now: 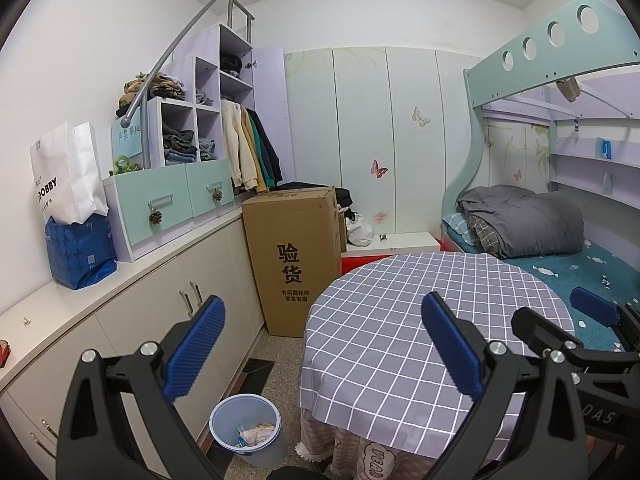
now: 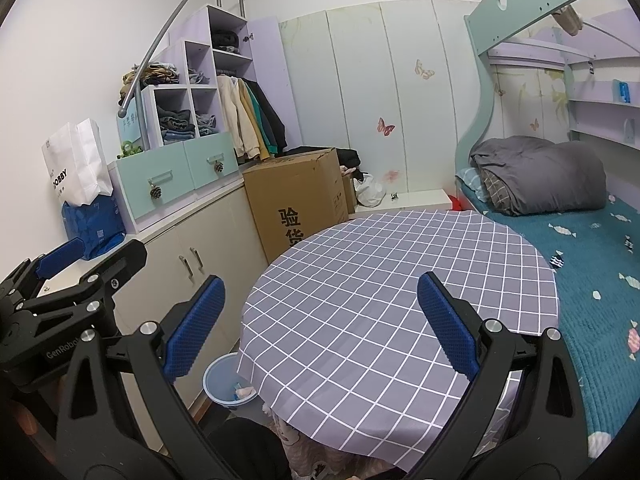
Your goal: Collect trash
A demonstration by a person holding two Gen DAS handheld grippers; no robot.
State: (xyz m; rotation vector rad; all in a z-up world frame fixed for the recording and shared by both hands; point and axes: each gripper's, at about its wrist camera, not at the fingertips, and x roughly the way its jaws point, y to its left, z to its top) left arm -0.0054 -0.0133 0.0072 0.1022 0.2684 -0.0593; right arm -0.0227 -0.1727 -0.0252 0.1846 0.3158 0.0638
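While held spread and empty above the checked tabletop (image 1: pixel 420 300), left claw (image 1: pixel 324 344) and right claw (image 2: pixel 320 322), likely between pickups. Trash (image 1: pixel 258 432) already gathered in the blue bin (image 1: pixel 224 412) on the floor beside the tabletop, within easy reach for drops.

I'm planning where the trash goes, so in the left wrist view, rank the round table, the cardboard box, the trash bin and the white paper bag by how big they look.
1. Round table, largest by far, though it is also nearest.
2. Cardboard box.
3. White paper bag and trash bin look about alike, so I won't rank them.
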